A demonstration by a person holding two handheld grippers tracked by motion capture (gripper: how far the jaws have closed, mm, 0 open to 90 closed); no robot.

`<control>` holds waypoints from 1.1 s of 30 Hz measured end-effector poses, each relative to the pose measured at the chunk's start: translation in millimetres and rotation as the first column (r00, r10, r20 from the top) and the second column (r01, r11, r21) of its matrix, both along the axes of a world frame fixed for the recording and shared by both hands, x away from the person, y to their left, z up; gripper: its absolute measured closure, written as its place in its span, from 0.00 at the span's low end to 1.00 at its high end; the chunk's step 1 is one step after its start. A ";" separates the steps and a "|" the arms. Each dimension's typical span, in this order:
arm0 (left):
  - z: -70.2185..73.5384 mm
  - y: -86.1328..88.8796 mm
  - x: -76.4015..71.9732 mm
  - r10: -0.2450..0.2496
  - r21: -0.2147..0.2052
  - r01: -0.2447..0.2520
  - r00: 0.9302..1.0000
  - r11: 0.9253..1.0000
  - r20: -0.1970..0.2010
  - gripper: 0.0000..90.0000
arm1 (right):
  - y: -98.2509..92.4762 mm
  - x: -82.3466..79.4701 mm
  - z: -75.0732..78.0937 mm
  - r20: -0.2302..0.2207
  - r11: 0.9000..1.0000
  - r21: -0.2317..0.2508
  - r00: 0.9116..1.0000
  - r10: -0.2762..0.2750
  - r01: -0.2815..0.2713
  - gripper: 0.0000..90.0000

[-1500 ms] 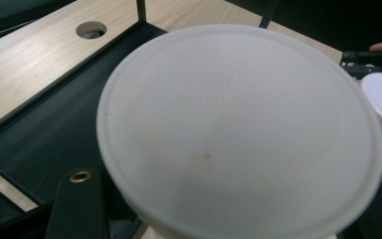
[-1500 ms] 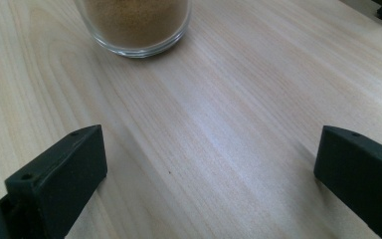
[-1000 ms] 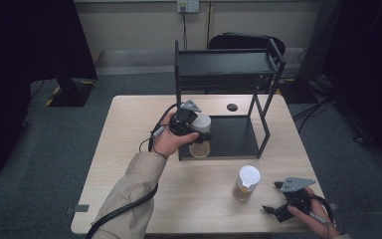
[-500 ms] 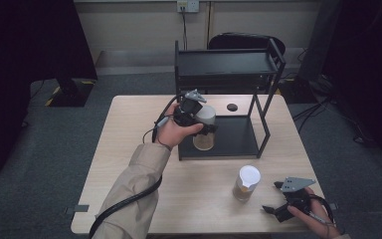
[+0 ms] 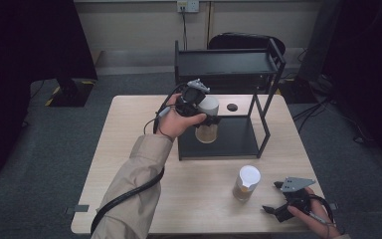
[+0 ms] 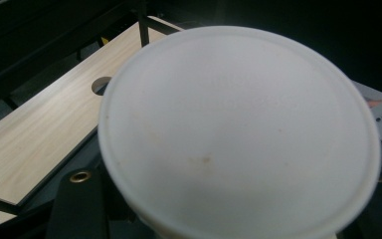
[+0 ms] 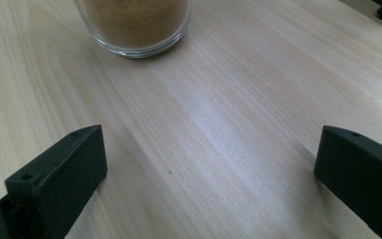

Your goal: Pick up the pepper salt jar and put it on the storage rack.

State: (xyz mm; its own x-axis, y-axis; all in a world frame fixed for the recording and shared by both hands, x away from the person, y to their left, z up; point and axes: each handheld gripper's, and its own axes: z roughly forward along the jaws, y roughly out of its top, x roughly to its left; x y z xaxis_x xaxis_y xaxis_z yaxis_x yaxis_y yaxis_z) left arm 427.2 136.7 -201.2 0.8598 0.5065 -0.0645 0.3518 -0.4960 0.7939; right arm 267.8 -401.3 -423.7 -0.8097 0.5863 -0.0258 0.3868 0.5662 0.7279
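At frame centre the left gripper clenches a white-lidded jar above the rack's lower shelf for shelving, while the right gripper, released, waits lower right.

My left arm wears a tan sleeve down to the wrist. A thick black cable trails along it from the left gripper, which is black with a grey three-cornered plate on top. My right gripper has the same grey plate, and its blocky black jaws show small screw holes.
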 end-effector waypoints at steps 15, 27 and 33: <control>39.1 0.5 4.0 -0.003 -0.025 0.004 1.000 1.000 0.019 0.38 | 0.0 0.0 0.0 0.000 1.000 0.000 1.000 0.000 0.000 0.00; 66.2 2.8 6.3 0.005 -0.041 -0.004 0.999 0.999 0.037 0.38 | 0.0 0.0 0.0 0.000 1.000 0.001 1.000 0.000 0.000 0.00; 82.4 3.2 8.2 0.008 -0.037 -0.006 0.999 0.999 0.039 0.38 | -0.1 0.1 -0.1 0.000 1.000 0.001 1.000 0.001 -0.001 0.00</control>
